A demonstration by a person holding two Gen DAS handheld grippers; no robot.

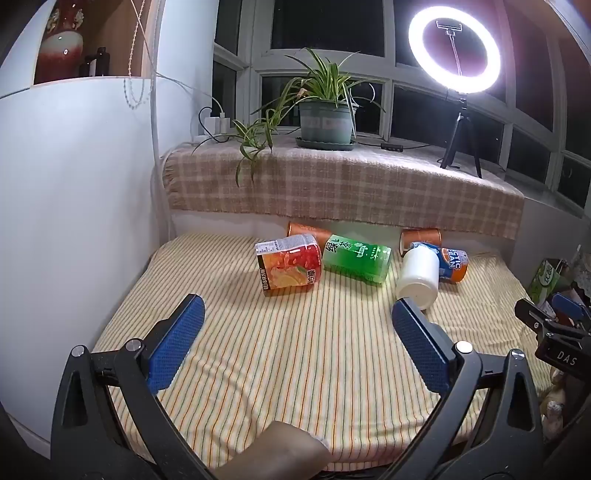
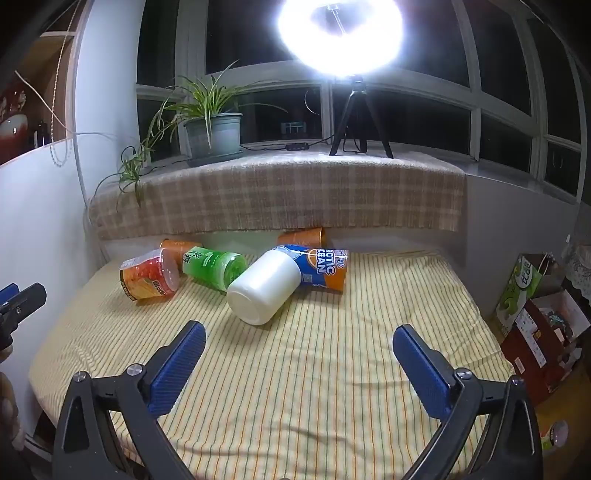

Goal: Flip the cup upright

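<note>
From the left wrist, the left gripper [image 1: 298,317] hangs above the striped cloth [image 1: 295,362] with its blue pads spread wide and nothing between them; a tan shape at the bottom edge is cut off and I cannot tell what it is. Six cups lie on their sides: the red-orange cup [image 1: 288,266], the green cup [image 1: 356,258], the white cup [image 1: 419,277] with its base toward the camera, the blue-and-orange cup [image 1: 452,264] half hidden behind it, and two plain orange cups [image 1: 308,229] at the back, partly covered (only their ends show). Only a piece of the right gripper [image 1: 554,325] shows at the right edge. From the right wrist, the right gripper [image 2: 299,341] is likewise spread wide and empty, near the white cup [image 2: 264,286]. The ring light [image 2: 340,29] blows out to glare here, hiding its centre.
</note>
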